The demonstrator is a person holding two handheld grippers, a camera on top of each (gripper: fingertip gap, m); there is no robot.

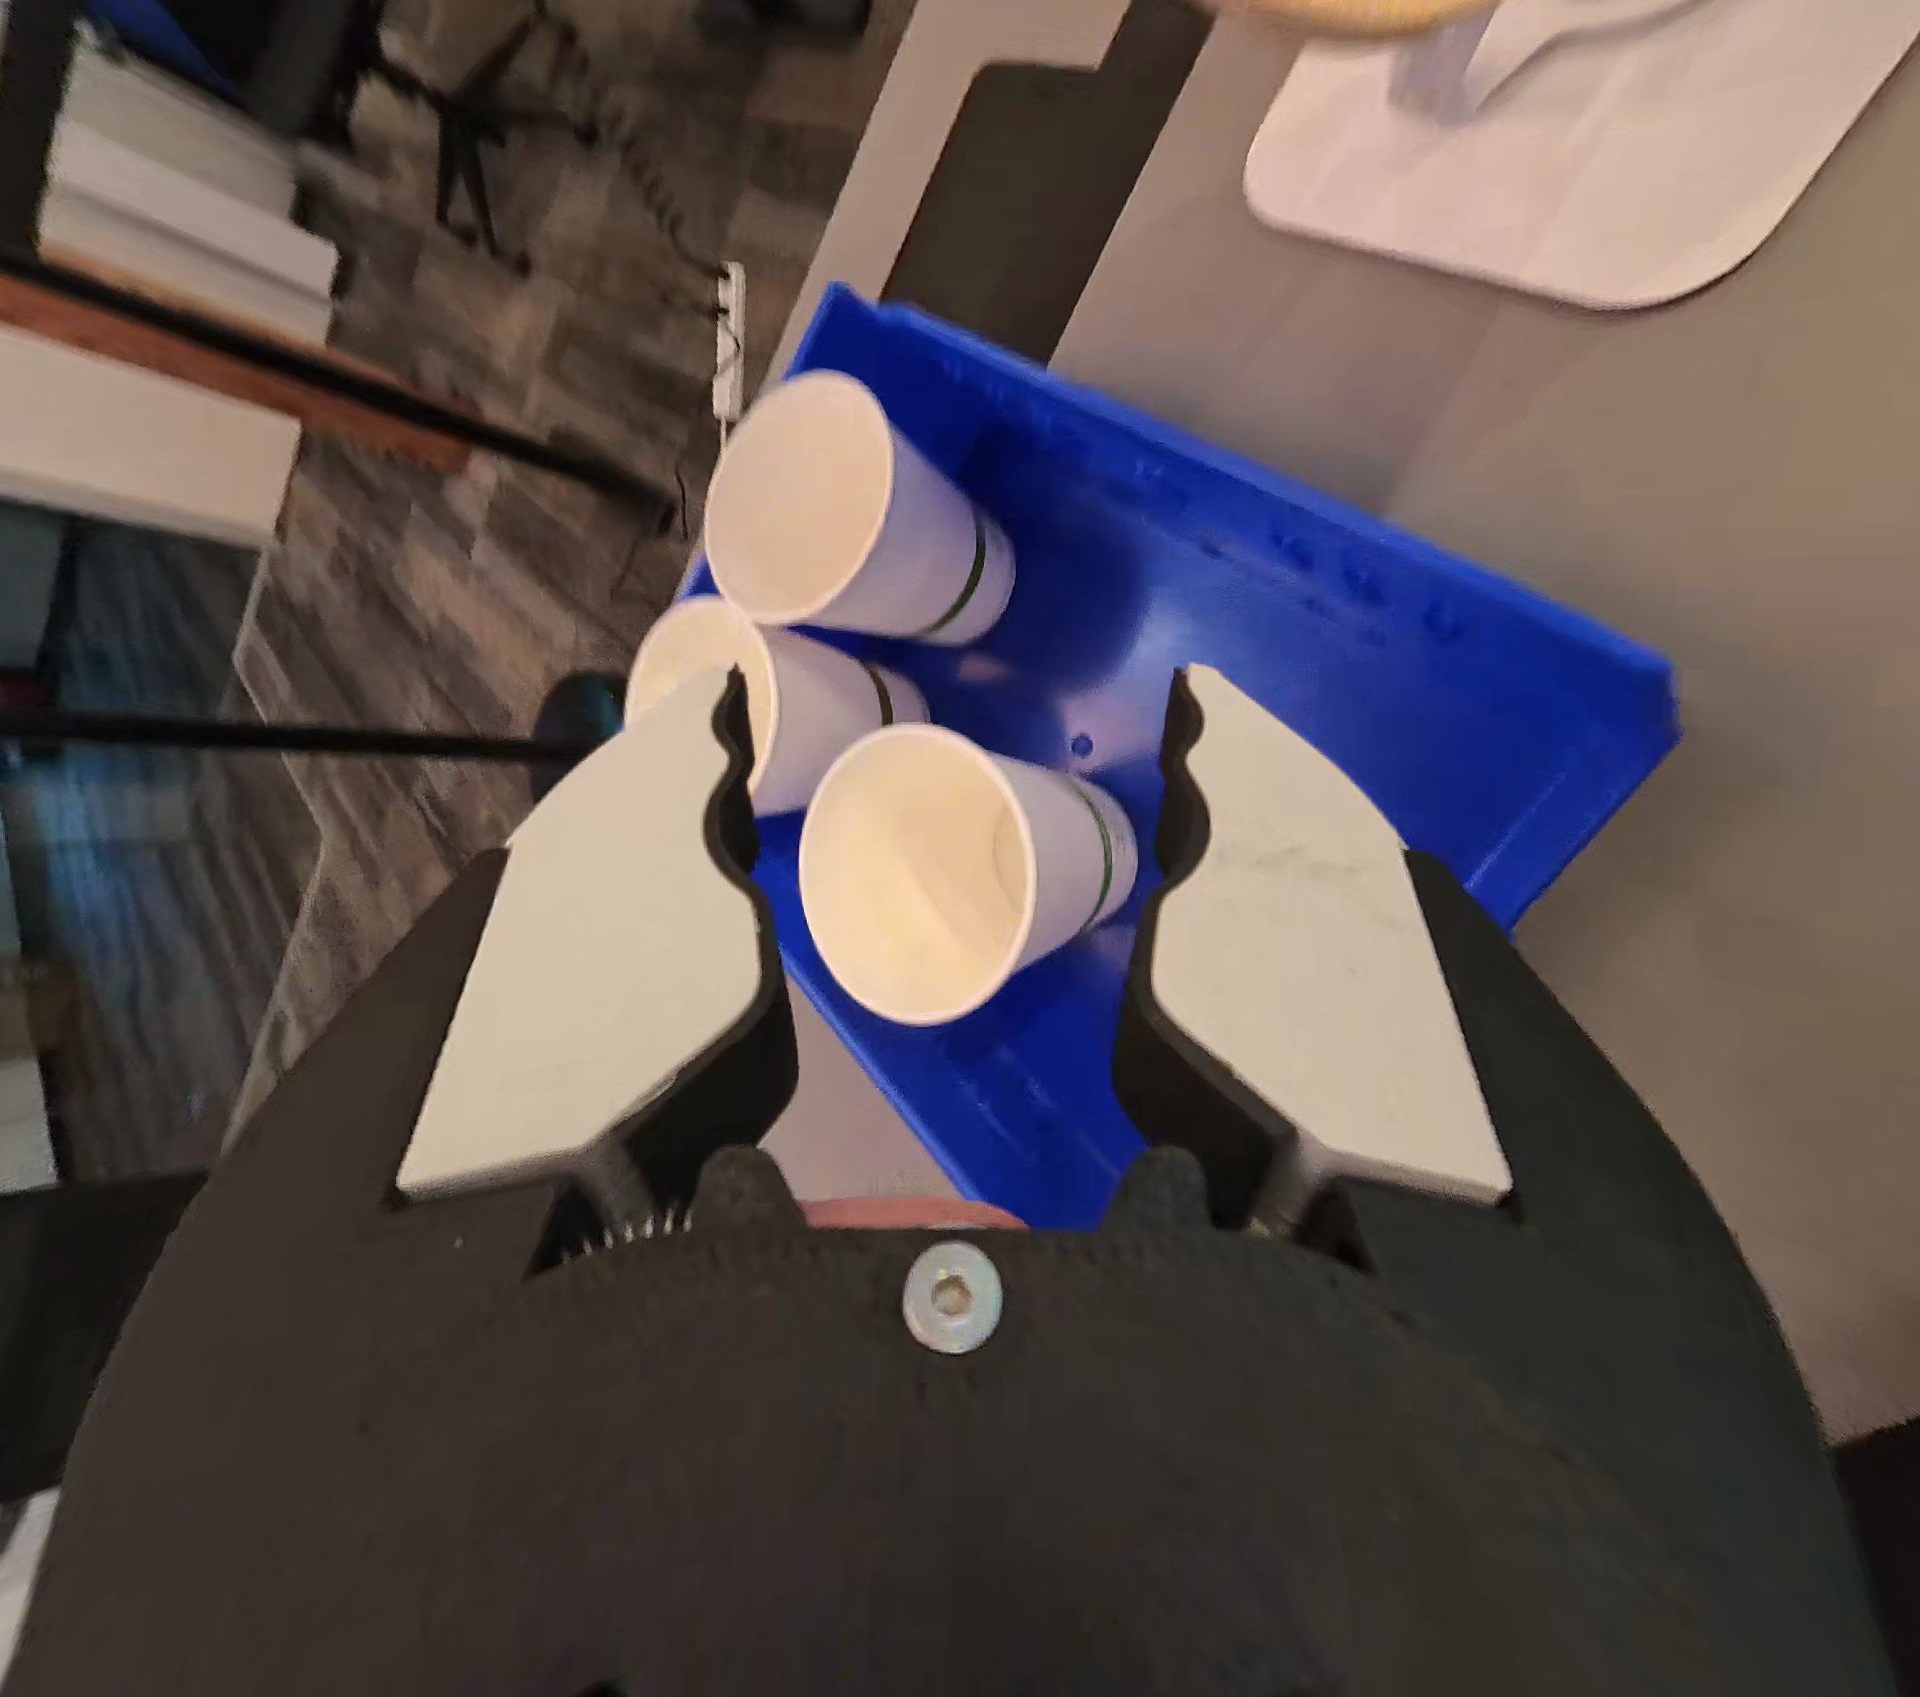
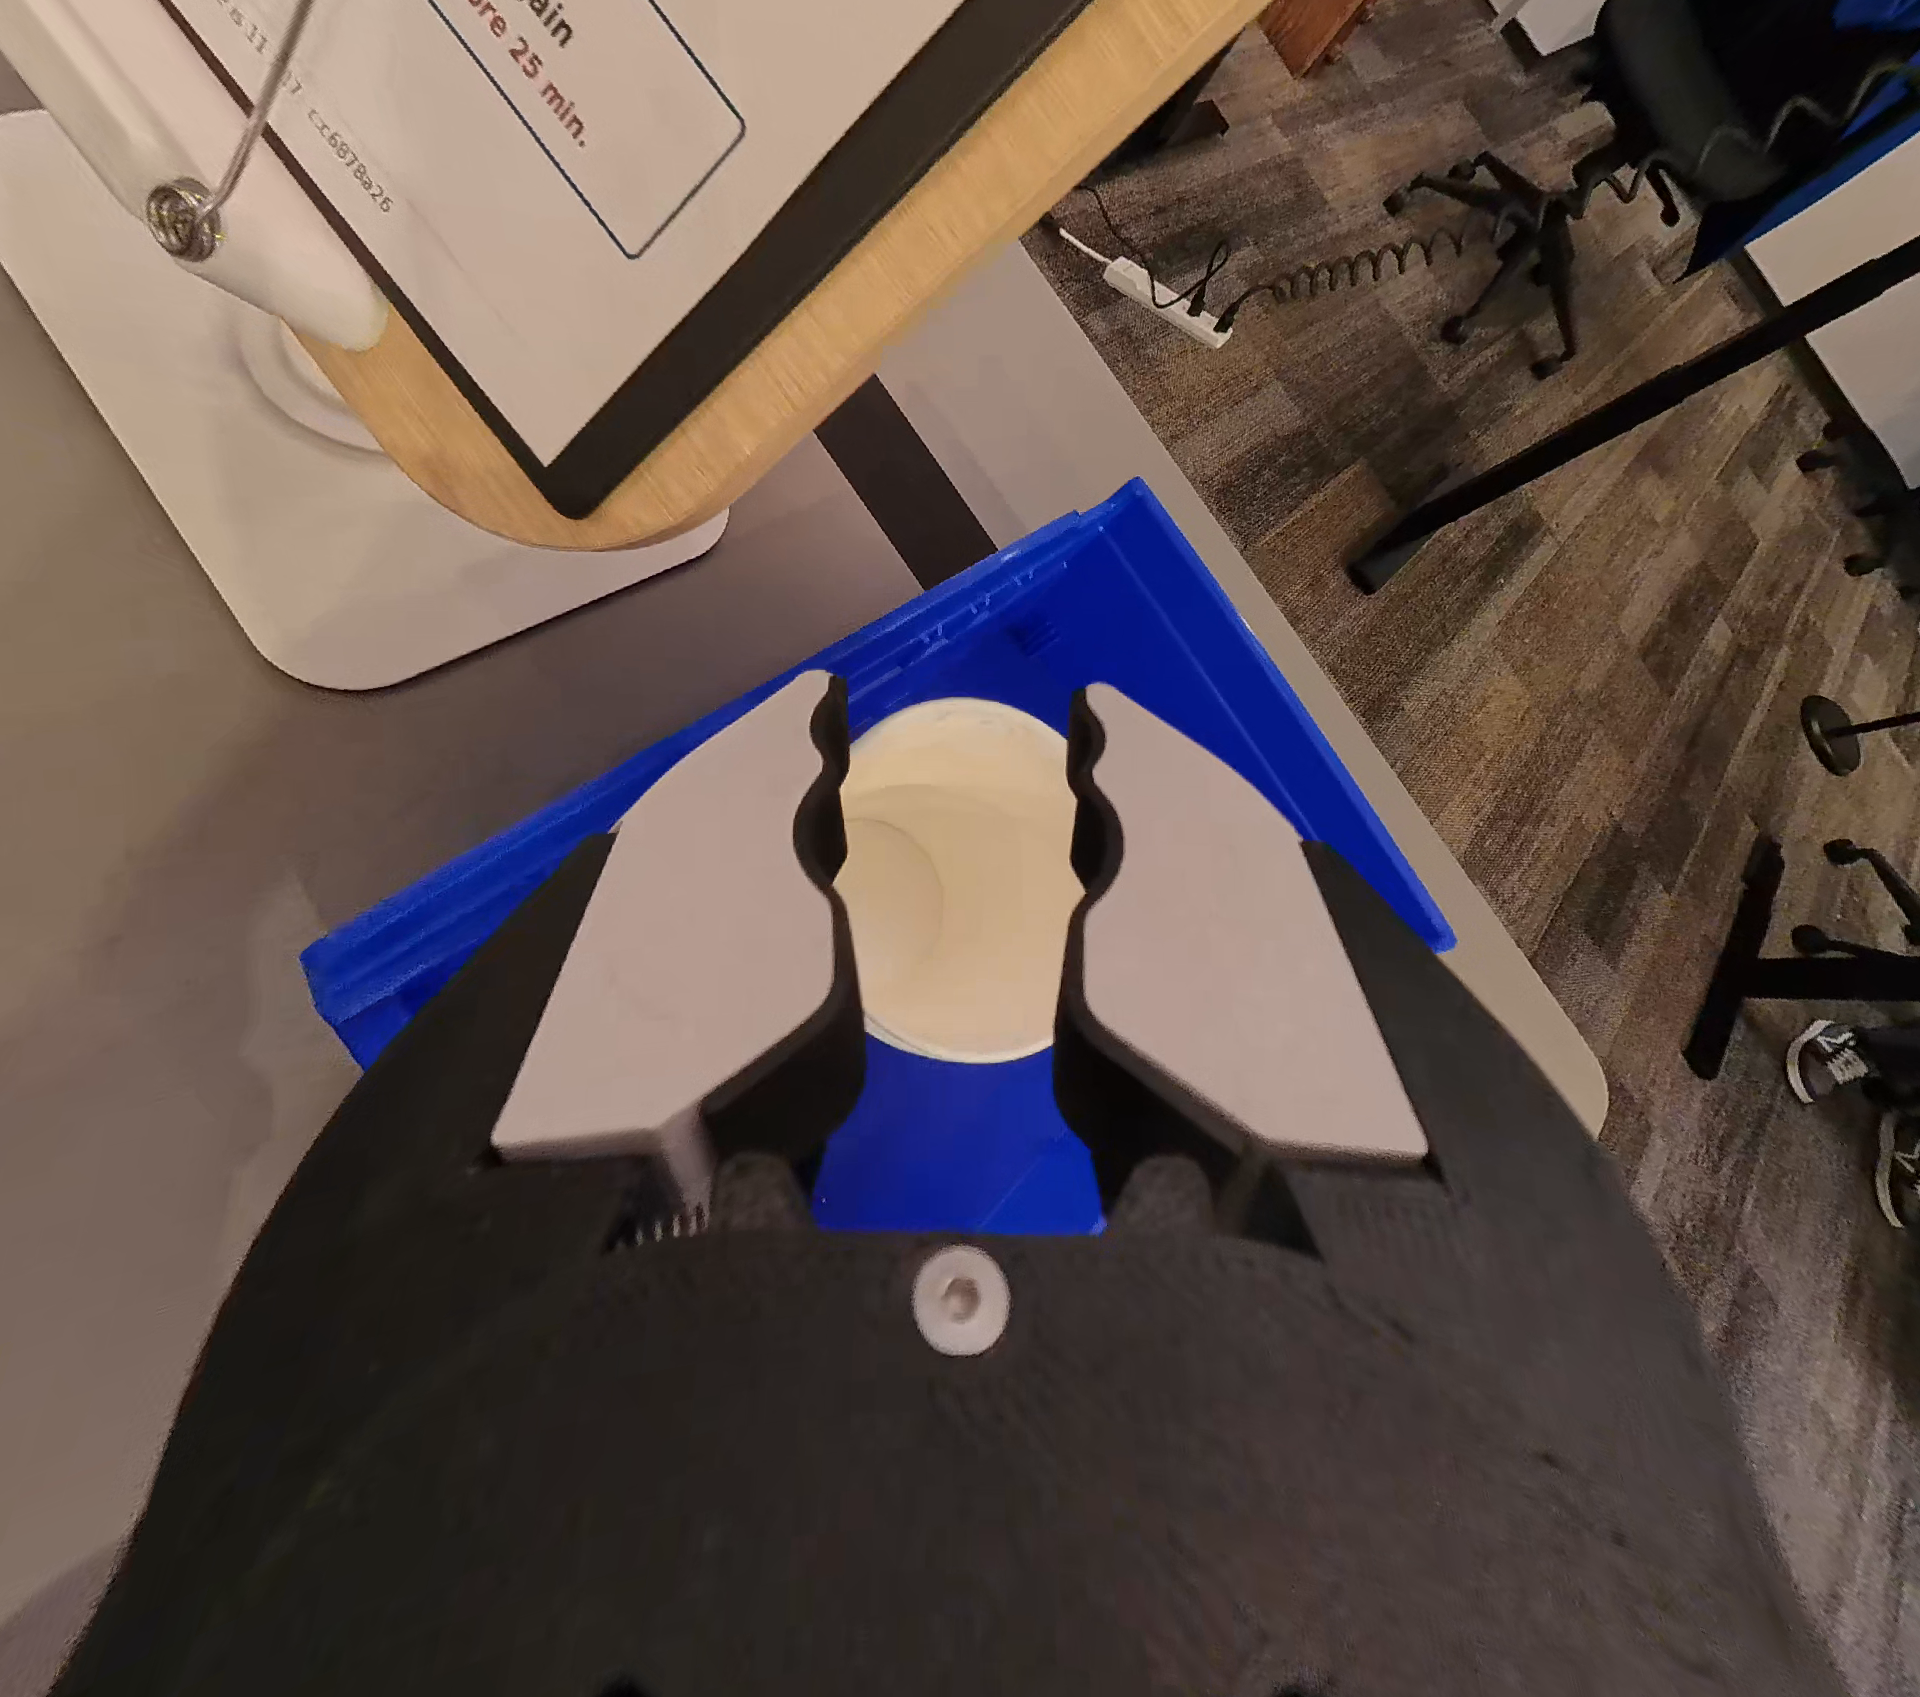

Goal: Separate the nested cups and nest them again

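- We find the left view blurred; the left finger covers part of the middle cup.
- In the right view the fingers hide most of a cup, so we cannot count cups there.
- Three white cups with green bands stand apart in the blue bin on the table.
- Left gripper: released, gripping nothing.
- Right gripper: spread above the cup mouth, not gripping.

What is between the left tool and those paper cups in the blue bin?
Nothing visible. The left tool is open, and the nearest cup stands uncovered between its fingers in the blue bin, untouched. Two more cups stand beyond.
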